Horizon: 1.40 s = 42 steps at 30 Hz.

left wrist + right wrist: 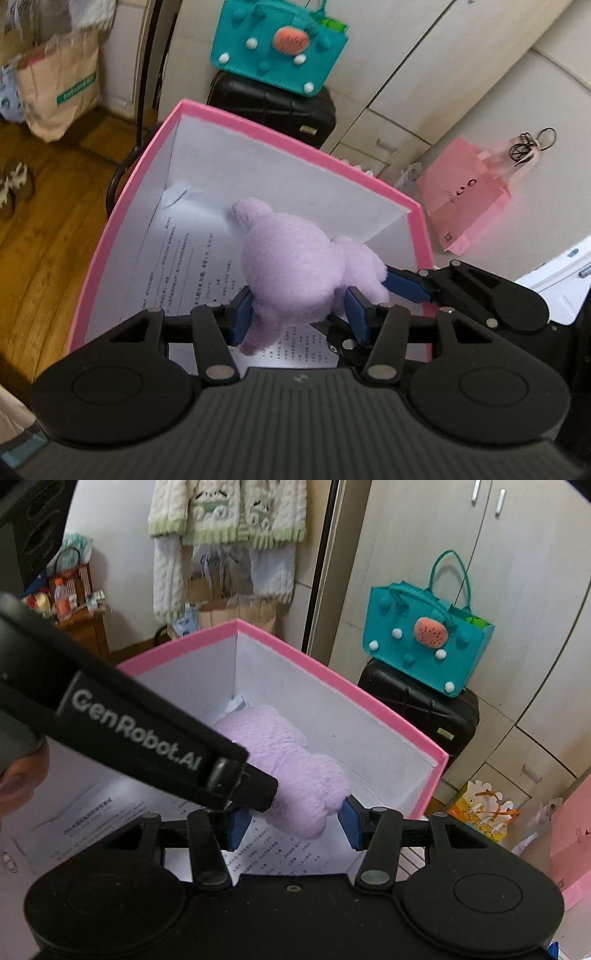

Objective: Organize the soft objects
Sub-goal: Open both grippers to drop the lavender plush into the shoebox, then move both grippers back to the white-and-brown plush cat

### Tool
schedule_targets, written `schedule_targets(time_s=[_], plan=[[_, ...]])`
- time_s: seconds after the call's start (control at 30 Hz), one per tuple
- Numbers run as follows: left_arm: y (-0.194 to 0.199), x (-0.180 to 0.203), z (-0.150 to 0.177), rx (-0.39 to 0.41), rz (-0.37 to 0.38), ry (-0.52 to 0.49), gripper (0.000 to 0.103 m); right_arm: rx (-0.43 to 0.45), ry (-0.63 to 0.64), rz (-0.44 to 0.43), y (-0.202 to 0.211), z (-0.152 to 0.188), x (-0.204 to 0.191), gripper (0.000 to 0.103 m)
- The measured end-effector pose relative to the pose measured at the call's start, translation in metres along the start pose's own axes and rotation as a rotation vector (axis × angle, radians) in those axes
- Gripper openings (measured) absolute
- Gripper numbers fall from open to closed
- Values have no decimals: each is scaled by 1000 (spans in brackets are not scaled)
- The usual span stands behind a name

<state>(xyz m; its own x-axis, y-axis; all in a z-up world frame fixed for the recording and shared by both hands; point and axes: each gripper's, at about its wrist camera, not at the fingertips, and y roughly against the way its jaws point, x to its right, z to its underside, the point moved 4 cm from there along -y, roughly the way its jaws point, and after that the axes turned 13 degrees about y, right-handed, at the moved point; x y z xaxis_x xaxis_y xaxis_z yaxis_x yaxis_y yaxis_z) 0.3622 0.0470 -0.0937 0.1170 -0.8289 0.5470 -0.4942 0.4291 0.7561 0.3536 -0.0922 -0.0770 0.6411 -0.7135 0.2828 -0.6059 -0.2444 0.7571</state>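
A lilac plush toy (295, 266) hangs inside a pink box with white walls (280, 136), just above printed sheets (184, 258) that line the bottom. My left gripper (299, 317) is shut on its lower body, with blue pads pressing both sides. From the right, one finger (406, 286) of the right gripper pushes into the plush. In the right wrist view, the plush toy (295, 771) sits between the pads of my right gripper (293, 823), which is shut on it. The left gripper's black housing (147, 731) crosses in front and hides part of the toy.
A teal felt bag (417, 642) stands on a black suitcase (424, 709) behind the box. A pink paper bag (469, 195) leans against white cabinet doors, and a brown paper bag (59, 85) stands on the wooden floor (44, 236). Knitwear (225, 513) hangs on the wall.
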Motion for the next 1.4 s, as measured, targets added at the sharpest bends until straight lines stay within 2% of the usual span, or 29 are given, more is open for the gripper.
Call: schedule_targets(time_s=[0.17,0.23,0.27,0.37,0.43,0.5,0.57,0.67,0.87,0.93,1.1,1.4], plan=[[-9,-4,-8,-39,9,31,51,-38,28,23,-3,-2,-3,57],[-11,-8,-9,-55,19,60,52,-54,58,62,-4,-3,-6,58],[-8,-9,-9,-38,13,64,54,-53,81,90,-4,-3,-8,60],[7,1,-2,65,-27,-54,56,-51,121,161,2,0,-14,60],[15,3,5,62,-19,-85,56,-31,128,178,12,2,-18,60],[22,-3,10,3,42,-55,56,-3,120,171,26,8,-23,60],[33,-9,18,-9,90,-52,57,37,99,167,46,17,-27,60],[54,-11,30,51,77,-111,57,118,41,102,81,33,-33,61],[105,6,57,162,57,-253,57,206,-106,11,142,51,-34,61],[125,14,68,197,62,-327,59,221,-140,-13,158,54,-31,61],[158,34,94,236,108,-429,62,238,-200,-66,193,62,-30,61],[191,69,153,192,177,-591,67,229,-197,-35,252,95,-45,62]])
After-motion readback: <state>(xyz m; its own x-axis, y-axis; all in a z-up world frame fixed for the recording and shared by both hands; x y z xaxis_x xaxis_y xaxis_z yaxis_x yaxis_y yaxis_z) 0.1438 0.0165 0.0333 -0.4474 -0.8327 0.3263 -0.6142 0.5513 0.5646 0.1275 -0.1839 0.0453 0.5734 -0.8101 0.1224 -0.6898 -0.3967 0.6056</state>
